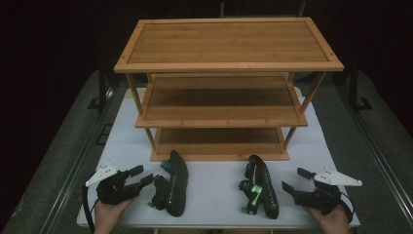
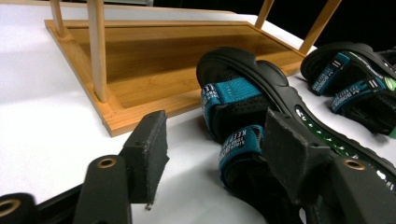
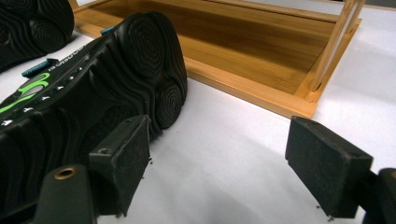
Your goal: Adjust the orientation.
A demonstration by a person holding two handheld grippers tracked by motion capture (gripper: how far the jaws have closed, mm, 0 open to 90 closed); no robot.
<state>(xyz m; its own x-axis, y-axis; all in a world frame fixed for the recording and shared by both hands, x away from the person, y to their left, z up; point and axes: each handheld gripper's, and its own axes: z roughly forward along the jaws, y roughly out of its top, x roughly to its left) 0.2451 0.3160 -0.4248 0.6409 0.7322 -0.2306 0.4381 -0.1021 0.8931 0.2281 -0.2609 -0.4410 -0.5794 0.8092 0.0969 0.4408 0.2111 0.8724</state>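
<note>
Two black sandals with teal straps and green marks lie on their sides on the white table (image 1: 214, 195), in front of a three-tier bamboo rack (image 1: 224, 48). The left sandal (image 1: 176, 187) (image 2: 243, 93) turns its straps toward my left gripper (image 1: 142, 175) (image 2: 219, 154). That gripper is open: its right jaw stands against the strap side, while its left jaw is apart over bare table. The right sandal (image 1: 260, 190) (image 3: 93, 84) shows its ribbed sole to my right gripper (image 1: 295, 179) (image 3: 226, 163), which is wide open with only table between its pads.
The rack's bottom tier (image 2: 163, 60) (image 3: 243, 51) lies just behind both sandals, with thin posts at its corners. All its shelves are bare. The table's front edge is close under both hands. Dark floor surrounds the table.
</note>
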